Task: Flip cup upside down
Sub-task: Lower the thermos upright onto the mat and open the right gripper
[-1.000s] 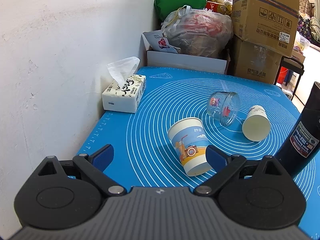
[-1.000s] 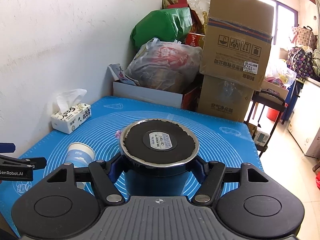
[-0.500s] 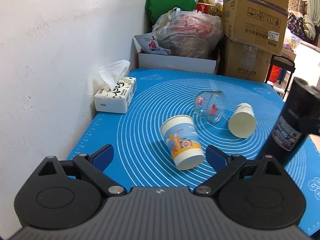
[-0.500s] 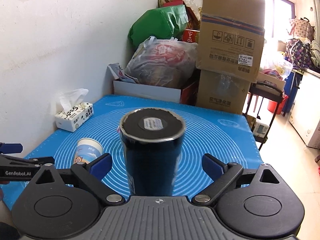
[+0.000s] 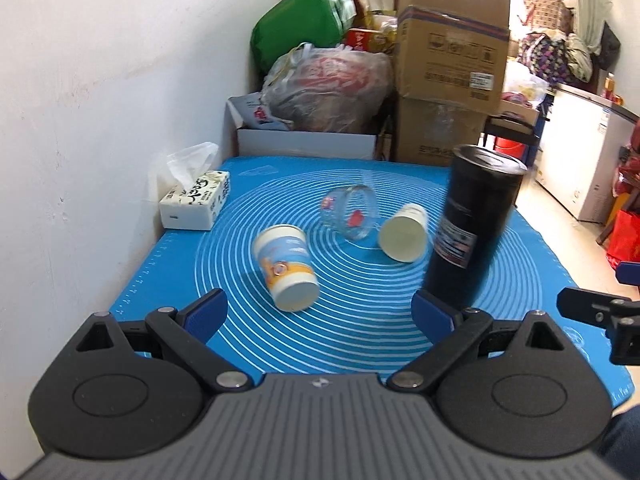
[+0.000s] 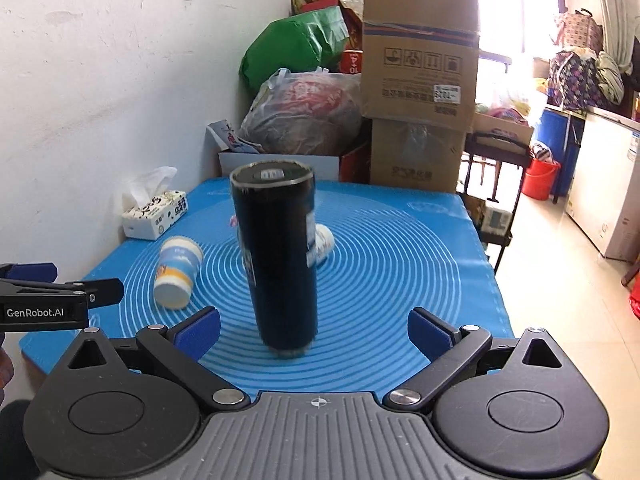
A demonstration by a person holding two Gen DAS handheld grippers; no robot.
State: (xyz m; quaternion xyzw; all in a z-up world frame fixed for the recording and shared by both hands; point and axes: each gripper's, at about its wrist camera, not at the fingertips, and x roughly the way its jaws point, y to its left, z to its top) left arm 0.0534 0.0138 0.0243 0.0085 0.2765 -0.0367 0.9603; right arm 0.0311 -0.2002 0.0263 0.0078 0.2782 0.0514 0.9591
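Note:
A tall black tumbler [image 6: 278,260] stands upside down on the blue mat [image 6: 400,280], base up; it also shows in the left wrist view [image 5: 472,232]. My right gripper [image 6: 314,330] is open and empty, just in front of the tumbler and apart from it. My left gripper [image 5: 320,314] is open and empty near the mat's front edge. A blue-and-white paper cup [image 5: 286,266] lies on its side ahead of it. A glass cup [image 5: 352,212] and a plain paper cup [image 5: 402,232] also lie on their sides.
A tissue box [image 5: 196,200] sits at the mat's left edge by the white wall. Cardboard boxes [image 5: 452,80], bags and a white box stand behind the table. The table's right edge drops to the floor.
My right gripper opened, let go of the black tumbler and drew back from it. The tumbler now stands alone on the mat. My left gripper also pulled back a little.

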